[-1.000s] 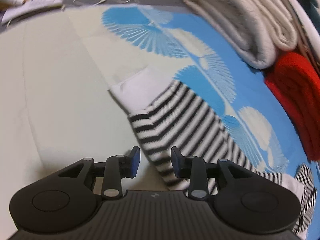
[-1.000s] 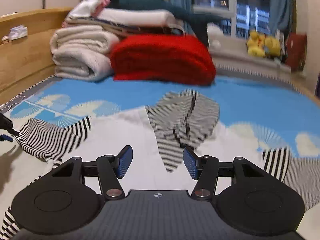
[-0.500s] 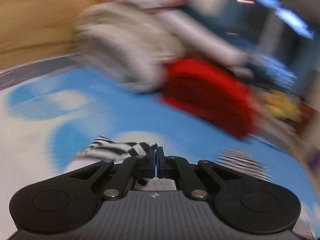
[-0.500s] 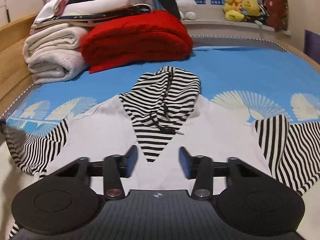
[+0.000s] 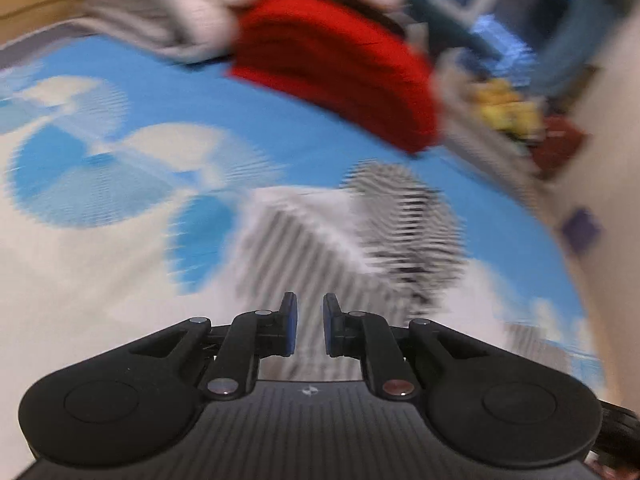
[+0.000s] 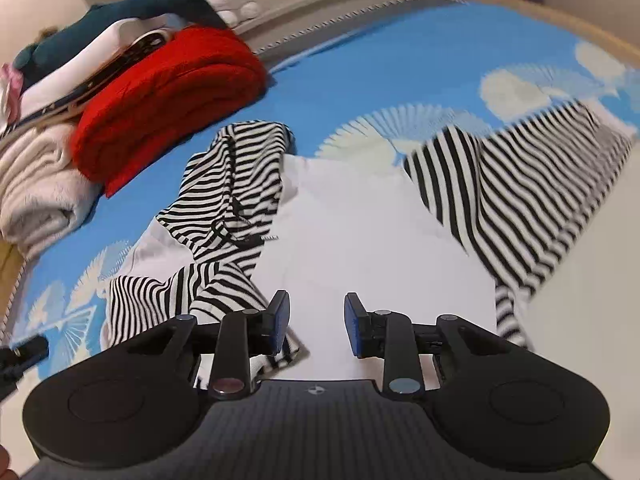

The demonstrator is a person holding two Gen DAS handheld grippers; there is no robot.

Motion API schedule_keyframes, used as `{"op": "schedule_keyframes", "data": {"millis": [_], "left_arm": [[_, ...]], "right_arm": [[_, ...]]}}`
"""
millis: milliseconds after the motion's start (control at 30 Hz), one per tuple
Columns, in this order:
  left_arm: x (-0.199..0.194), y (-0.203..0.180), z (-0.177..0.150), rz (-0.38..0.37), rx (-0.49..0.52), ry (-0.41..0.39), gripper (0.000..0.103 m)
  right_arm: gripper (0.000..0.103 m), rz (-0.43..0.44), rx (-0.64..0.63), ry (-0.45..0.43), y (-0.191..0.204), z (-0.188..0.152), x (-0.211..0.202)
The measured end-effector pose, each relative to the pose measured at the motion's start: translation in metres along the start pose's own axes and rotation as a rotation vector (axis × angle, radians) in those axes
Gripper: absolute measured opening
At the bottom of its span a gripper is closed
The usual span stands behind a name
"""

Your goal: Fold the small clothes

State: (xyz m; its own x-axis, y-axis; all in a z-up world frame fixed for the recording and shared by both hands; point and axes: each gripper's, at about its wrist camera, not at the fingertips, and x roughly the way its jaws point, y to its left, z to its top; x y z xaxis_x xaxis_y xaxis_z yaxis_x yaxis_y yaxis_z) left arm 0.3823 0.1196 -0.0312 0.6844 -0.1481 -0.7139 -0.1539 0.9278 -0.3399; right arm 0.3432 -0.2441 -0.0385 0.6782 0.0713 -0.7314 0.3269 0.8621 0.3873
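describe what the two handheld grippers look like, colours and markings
Both look alike: the left gripper and right gripper have matte black ribbed bodies with a small pale logo, round black side housings, black linkage arms with silver rivets, and blue pads on the fingers. No cables or sleeves show.

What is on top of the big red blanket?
Nothing lies on the folded red knitted blanket itself. Just behind and beside it, a stack of white bedding carries a dark teal plush shark. The blanket hides what is under it.
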Motion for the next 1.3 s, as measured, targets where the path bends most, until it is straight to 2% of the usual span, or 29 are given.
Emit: {"op": "schedule_keyframes", "data": {"millis": [67,167,300,400,500,600,633,667,700,733,767,833,867,900,967,1000,1067,1100,1167,1200,1233,1300], "left_arm": [[0.008,0.013,0.003,0.068,-0.024,0.029,0.013],[0.016,0.029,0.009,0.102,-0.056,0.079,0.013],[0.023,0.028,0.014,0.117,-0.048,0.097,0.013],[0.032,0.021,0.016,0.108,-0.042,0.11,0.013],[0.041,0.016,0.019,0.103,-0.044,0.12,0.013],[0.05,0.011,0.022,0.094,-0.044,0.132,0.013],[0.052,0.009,0.023,0.089,-0.044,0.135,0.013],[0.055,0.006,0.024,0.085,-0.04,0.137,0.013],[0.056,0.004,0.024,0.084,-0.037,0.136,0.013],[0.058,0.002,0.025,0.084,-0.031,0.136,0.013],[0.059,0.0,0.024,0.084,-0.025,0.136,0.013],[0.061,-0.003,0.023,0.083,-0.016,0.139,0.013],[0.063,-0.004,0.022,0.084,-0.012,0.142,0.013],[0.064,-0.005,0.021,0.086,-0.009,0.148,0.013],[0.066,-0.006,0.018,0.09,0.004,0.156,0.013],[0.068,-0.007,0.016,0.094,0.012,0.16,0.013],[0.071,-0.008,0.014,0.101,0.027,0.173,0.013],[0.073,-0.007,0.012,0.103,0.033,0.182,0.013],[0.08,-0.005,0.008,0.105,0.028,0.209,0.013],[0.084,-0.003,0.006,0.102,0.02,0.228,0.013],[0.088,-0.001,0.003,0.098,0.01,0.249,0.013],[0.094,0.002,-0.002,0.098,-0.007,0.28,0.013]], "right_arm": [[0.031,0.002,0.025,0.011,-0.001,-0.005,0.002],[0.033,0.015,0.017,0.038,0.008,-0.011,0.01],[0.033,0.07,-0.072,0.098,0.033,-0.014,0.03],[0.042,0.095,-0.14,0.176,0.053,-0.021,0.053],[0.056,0.076,-0.196,0.266,0.069,-0.031,0.078],[0.057,0.022,-0.136,0.358,0.066,-0.04,0.102],[0.054,0.022,-0.089,0.371,0.063,-0.042,0.106],[0.045,0.024,-0.065,0.356,0.062,-0.042,0.106],[0.017,0.045,-0.047,0.339,0.061,-0.04,0.104],[0.007,0.094,-0.024,0.33,0.061,-0.036,0.1],[0.006,0.142,0.002,0.307,0.061,-0.032,0.094],[0.005,0.297,0.059,0.207,0.054,-0.018,0.073],[0.005,0.337,0.095,0.137,0.047,-0.01,0.061],[0.005,0.342,0.139,0.062,0.037,-0.002,0.05],[0.004,0.272,0.27,-0.089,0.005,0.01,0.032],[0.004,0.215,0.339,-0.13,-0.012,0.014,0.027],[0.005,0.092,0.462,-0.121,-0.043,0.016,0.028],[0.009,0.038,0.506,-0.102,-0.054,0.014,0.029],[0.01,-0.045,0.553,-0.059,-0.065,0.011,0.033],[0.018,-0.072,0.569,-0.043,-0.069,0.008,0.035],[0.031,-0.082,0.588,-0.031,-0.069,0.007,0.038],[0.046,-0.058,0.602,0.006,-0.067,0.009,0.047]]}}
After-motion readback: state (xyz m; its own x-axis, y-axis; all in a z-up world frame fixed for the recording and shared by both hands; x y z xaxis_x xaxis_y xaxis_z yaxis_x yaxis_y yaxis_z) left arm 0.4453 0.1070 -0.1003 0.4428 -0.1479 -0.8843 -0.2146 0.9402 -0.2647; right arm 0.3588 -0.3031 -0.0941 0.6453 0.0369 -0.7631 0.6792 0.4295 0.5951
